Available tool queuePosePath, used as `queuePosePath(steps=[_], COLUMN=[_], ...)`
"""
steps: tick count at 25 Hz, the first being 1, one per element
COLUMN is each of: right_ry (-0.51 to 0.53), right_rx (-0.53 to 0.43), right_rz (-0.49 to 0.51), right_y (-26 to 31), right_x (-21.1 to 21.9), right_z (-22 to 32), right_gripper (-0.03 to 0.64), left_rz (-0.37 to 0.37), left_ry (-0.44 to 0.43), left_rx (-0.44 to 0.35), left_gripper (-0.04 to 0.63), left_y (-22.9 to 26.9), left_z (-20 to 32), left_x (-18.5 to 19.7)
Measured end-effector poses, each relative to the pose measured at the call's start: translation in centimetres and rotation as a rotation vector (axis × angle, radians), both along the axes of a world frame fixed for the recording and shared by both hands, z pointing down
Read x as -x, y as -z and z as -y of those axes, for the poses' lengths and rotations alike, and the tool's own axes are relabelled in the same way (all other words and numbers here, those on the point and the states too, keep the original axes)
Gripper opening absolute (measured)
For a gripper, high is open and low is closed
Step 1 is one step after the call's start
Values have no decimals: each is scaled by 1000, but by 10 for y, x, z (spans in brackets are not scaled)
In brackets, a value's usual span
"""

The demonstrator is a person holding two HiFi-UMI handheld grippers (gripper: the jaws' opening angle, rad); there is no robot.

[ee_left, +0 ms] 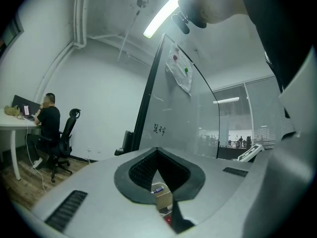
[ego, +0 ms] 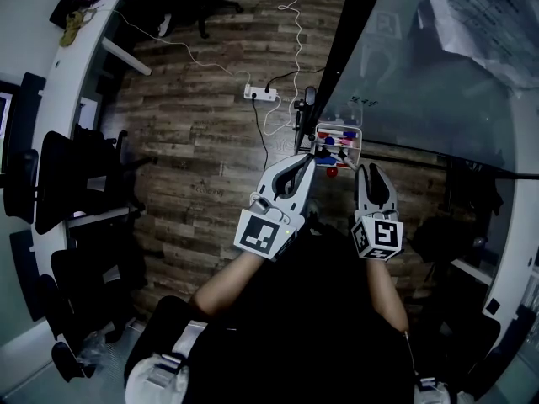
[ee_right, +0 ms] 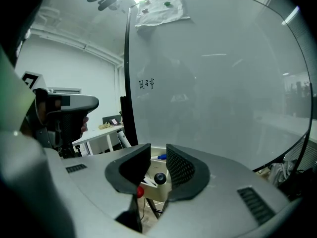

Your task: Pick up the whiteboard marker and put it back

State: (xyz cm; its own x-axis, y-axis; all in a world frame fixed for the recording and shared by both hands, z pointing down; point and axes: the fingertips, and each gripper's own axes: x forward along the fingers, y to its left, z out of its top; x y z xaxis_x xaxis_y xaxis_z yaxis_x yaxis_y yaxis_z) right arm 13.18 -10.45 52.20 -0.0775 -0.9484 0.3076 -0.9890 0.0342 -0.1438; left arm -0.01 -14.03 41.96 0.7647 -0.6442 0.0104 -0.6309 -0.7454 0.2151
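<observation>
A glass whiteboard [ego: 438, 82] fills the head view from 12 to 3 o'clock, with a few handwritten marks near its lower left. At its foot hangs a small white marker tray [ego: 339, 126] over the wood floor [ego: 210, 167]. The tray holds several whiteboard markers [ego: 337, 141] with blue, red and pink caps, lying side by side.

The tray is at about 2 o'clock from the left gripper [ego: 305, 160] and at about 10 o'clock from the right gripper [ego: 366, 171], near both.

In the right gripper view, the right gripper's fingers [ee_right: 181, 167] stand spread with nothing pinched. Through the gap the tray wall [ee_right: 154, 190] shows. A black-ended marker [ee_right: 159, 178] stands between the two pads but beyond them, apart from both. A blue-capped marker [ee_right: 160, 156] lies at 12 o'clock from it, and a red cap [ee_right: 140, 192] at 8 o'clock.

In the left gripper view, the left gripper's fingers [ee_left: 143, 167] are pressed together at the tips and hold nothing.
</observation>
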Motion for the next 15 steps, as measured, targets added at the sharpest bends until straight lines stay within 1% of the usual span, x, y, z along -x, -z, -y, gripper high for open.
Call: queuePosePath(steps=[4, 9, 15], right_ry=[-18, -61, -98], right_rx=[-14, -29, -57], right_rz=[-10, -54, -92], right_y=[5, 10, 25], right_x=[3, 4, 5], right_z=[-2, -6, -19], right_gripper=[101, 41, 21], left_rz=[2, -14, -35], left_ry=[-5, -20, -30], left_rx=[-9, -12, 1], left_gripper=[8, 8, 8], left_y=[4, 4, 4], left_z=[0, -4, -11], left_x=[7, 15, 27])
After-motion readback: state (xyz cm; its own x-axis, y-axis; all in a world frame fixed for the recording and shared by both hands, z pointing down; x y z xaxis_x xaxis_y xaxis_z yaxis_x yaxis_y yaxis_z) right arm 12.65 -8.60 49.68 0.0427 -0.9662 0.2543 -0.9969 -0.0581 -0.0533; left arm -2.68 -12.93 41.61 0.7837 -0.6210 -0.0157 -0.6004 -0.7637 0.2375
